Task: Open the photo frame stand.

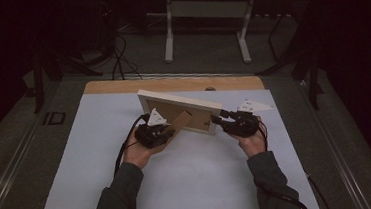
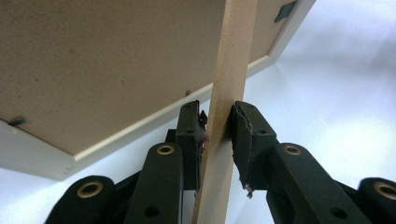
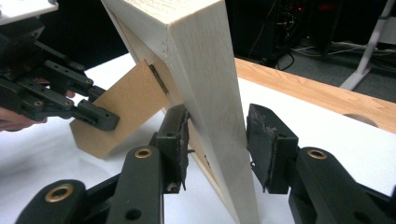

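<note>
Dim lab: cables (image 1: pixel 117 54), desk frame (image 1: pixel 206 27)

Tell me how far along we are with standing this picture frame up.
Done: the picture frame is upright on the white mat, its stand swung out. In hand: the left claw pinches the stand; the right claw straddles the frame's edge. Left: release both and see it stand alone.

Picture frame (image 3: pixel 205 70): pale painted wood, grain visible, matt. Backing board (image 2: pixel 93 60): brown fibreboard, finely speckled, matt. Stand flap (image 2: pixel 226 93): same brown fibreboard, smooth. Gripper pads (image 3: pixel 264 140): black rubbery facing, edges frayed. Gripper links (image 2: pixel 159 186): black matt plastic, brass-coloured rivets. Table (image 1: pixel 252 81): light varnished wood. Table cover (image 1: pixel 204 173): white, smooth, matt.
</note>
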{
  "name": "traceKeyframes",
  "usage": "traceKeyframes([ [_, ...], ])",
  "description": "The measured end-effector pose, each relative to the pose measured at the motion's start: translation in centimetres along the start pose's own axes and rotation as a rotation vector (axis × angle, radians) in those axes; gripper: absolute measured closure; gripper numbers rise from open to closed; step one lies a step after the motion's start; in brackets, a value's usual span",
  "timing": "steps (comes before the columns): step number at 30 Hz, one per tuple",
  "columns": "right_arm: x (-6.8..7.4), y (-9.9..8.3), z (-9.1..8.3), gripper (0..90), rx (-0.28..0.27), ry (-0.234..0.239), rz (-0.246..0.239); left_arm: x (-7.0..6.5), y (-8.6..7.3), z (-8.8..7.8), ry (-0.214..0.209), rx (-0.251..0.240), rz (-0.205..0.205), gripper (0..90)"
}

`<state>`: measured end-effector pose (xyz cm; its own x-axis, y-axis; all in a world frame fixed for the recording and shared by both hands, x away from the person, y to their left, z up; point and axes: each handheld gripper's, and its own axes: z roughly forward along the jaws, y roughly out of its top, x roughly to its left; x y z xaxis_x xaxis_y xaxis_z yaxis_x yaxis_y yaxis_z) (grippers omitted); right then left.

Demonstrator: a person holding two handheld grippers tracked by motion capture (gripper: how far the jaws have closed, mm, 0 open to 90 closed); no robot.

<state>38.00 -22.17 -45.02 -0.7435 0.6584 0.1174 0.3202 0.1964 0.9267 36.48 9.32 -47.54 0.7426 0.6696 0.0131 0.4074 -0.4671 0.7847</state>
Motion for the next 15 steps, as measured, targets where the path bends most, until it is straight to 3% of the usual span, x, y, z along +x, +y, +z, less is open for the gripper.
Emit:
traceKeyframes([
  [4,0.1,0.2,0.2,58.3,0.012,-0.006,-0.011,-0.4,-0.2,-0.1,-0.021,-0.002,0.009,75.7],
  [15,0.3,-0.5,0.1,54.7,0.015,0.046,-0.001,-1.1,-0.8,-0.8,-0.057,-0.024,0.003,78.7],
])
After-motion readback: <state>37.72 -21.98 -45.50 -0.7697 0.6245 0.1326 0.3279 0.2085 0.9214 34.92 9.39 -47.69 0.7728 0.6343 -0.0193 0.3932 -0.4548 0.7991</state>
